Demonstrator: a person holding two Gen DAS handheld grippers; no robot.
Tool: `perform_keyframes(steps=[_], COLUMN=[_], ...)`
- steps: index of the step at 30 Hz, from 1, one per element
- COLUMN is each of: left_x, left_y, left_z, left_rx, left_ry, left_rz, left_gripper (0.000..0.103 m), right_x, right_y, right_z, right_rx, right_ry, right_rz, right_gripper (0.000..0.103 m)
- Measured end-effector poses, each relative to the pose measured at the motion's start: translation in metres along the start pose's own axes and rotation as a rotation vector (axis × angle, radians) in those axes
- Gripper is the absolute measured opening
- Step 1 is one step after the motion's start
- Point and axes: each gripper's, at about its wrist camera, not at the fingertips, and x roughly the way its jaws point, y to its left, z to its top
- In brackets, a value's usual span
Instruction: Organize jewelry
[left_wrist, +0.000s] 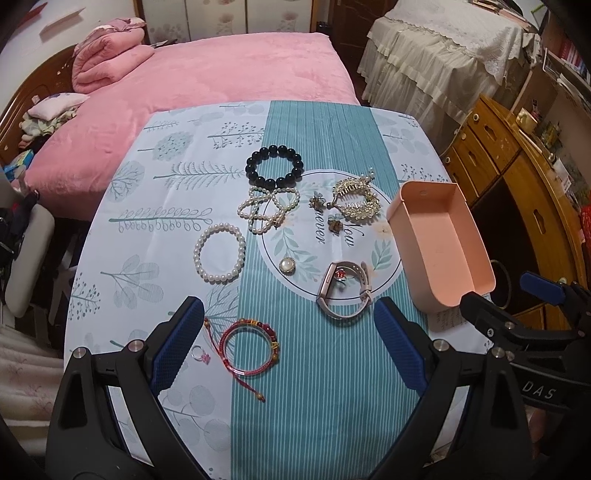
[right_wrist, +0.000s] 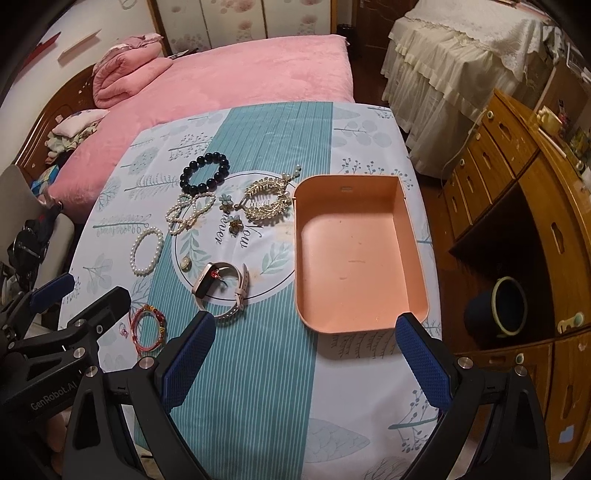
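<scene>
Jewelry lies spread on the patterned tablecloth: a black bead bracelet (left_wrist: 273, 165), a tangled pearl strand (left_wrist: 267, 208), a white pearl bracelet (left_wrist: 219, 253), a gold hair comb (left_wrist: 356, 200), a pink watch (left_wrist: 341, 293) with a red ring on it, a round pearl brooch (left_wrist: 286, 265) and a red string bracelet (left_wrist: 249, 345). An empty pink box (right_wrist: 356, 254) stands at the right. My left gripper (left_wrist: 288, 339) is open above the near edge, by the red bracelet. My right gripper (right_wrist: 306, 354) is open in front of the box.
A pink bed (left_wrist: 221, 77) lies behind the table. A wooden dresser (right_wrist: 517, 177) stands to the right, with a cloth-covered piece of furniture (right_wrist: 461, 48) behind it. A small clear ring (left_wrist: 201, 354) lies beside my left finger. Small flower earrings (left_wrist: 325, 210) lie by the comb.
</scene>
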Motion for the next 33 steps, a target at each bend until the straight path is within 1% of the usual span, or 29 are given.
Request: perform_keyframes(steps=[9,12,17,22,28,29,31,33], left_x=[-0.01,-0.013,-0.02,-0.022,-0.024,-0.025,-0.025,-0.023], left_y=[-0.002,-0.001,0.005,0.023,0.062,0.071,0.085,0.097], left_z=[-0.009,-0.01,-0.005,0.004,0.022,0.024,0.031,0.036], left_rx=[-0.029,-0.027,-0.013,-0.024,-0.053,-0.053,-0.044,-0.007], left_ry=[-0.011,-0.006,-0.022,-0.038,-0.068,-0.077,-0.084,-0.07], left_rz=[0.014,0.01,0.007,0.003,-0.012,-0.025,-0.047,-0.057], left_gripper=[0.092,0.092,0.092,0.092,0.092,0.092,0.092,0.092], right_x=[-0.009,-0.012,-0.021,-0.031,-0.038,-0.038,-0.036,-0.035], right_y=[-0.002,-0.002,-0.002,0.01,0.034,0.041,0.056,0.067], right_z=[-0.007,-0.008,-0.006,-0.001,0.013,0.015,0.021,0.025], right_rx=[-0.027,-0.013,0.014,0.02,0.016,0.01,-0.017,-0.034], right_ry=[-0.01,-0.02,-0.031,-0.053,-0.075,-0.074,-0.068,-0.063], right_rz=[-0.001,-0.001,-0.001,-0.021,-0.041,-0.043,-0.047,-0.04], right_gripper=[0.099,0.099,0.099,0.099,0.099,0.098,0.092,0.08])
